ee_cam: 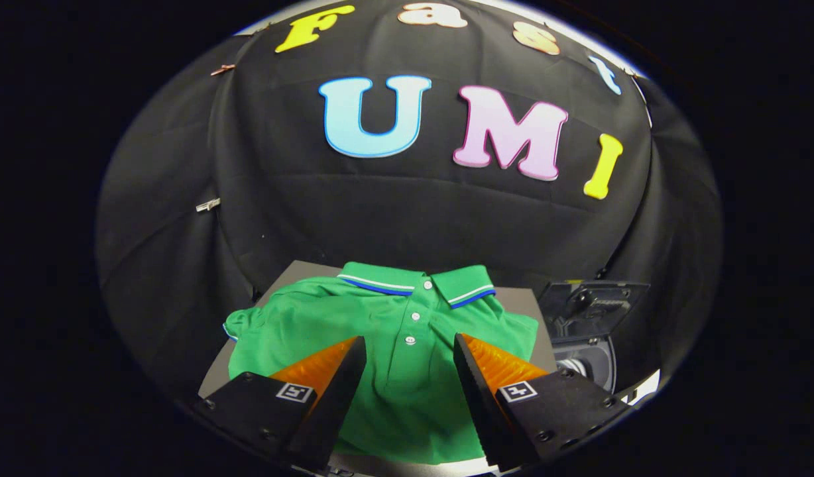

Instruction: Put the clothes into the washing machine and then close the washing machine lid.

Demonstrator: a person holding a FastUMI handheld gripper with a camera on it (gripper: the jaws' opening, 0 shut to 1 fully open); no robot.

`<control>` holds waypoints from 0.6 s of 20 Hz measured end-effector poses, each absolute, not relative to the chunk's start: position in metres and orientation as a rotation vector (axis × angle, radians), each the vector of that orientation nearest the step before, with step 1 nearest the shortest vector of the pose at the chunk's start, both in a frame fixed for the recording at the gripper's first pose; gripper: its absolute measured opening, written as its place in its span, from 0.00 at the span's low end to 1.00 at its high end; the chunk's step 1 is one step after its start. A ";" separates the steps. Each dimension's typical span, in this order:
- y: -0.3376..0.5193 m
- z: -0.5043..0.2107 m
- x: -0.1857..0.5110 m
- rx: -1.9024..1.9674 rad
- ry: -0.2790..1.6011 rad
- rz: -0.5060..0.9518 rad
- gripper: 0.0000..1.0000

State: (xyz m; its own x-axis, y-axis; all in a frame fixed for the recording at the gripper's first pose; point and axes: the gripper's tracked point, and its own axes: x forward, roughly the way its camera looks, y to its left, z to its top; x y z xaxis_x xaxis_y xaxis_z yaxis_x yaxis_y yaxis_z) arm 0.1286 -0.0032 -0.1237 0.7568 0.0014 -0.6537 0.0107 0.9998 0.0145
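A green polo shirt (pixel 354 318) with a blue-and-white striped collar lies flat on a grey table (pixel 523 301), its buttoned placket running straight ahead between my fingers. My gripper (pixel 409 348) is open above the shirt's chest, with nothing held between the fingers. To the right of the shirt, beyond the right finger, stands the washing machine (pixel 589 358) with its dark lid (pixel 592 301) raised and the drum opening showing below it.
The booth's black cloth wall rises close behind the table. Two clips (pixel 208 205) hold the cloth at the left. The table's left edge (pixel 211 381) lies just beside the shirt's sleeve.
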 end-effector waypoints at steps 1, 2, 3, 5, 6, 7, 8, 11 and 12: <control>0.000 -0.135 0.131 0.032 0.756 0.002 0.86; -0.001 -0.148 0.131 0.042 0.806 0.010 0.86; -0.001 -0.166 0.125 0.045 0.870 0.014 0.86; -0.005 -0.162 0.125 0.036 0.829 0.033 0.85; 0.000 -0.173 0.124 0.019 0.828 0.041 0.83; 0.001 -0.166 0.127 0.002 0.766 0.060 0.82; -0.001 -0.170 0.126 -0.008 0.753 0.066 0.83; -0.004 -0.165 0.117 -0.008 0.790 0.076 0.68; -0.007 -0.173 0.117 -0.006 0.833 0.059 0.53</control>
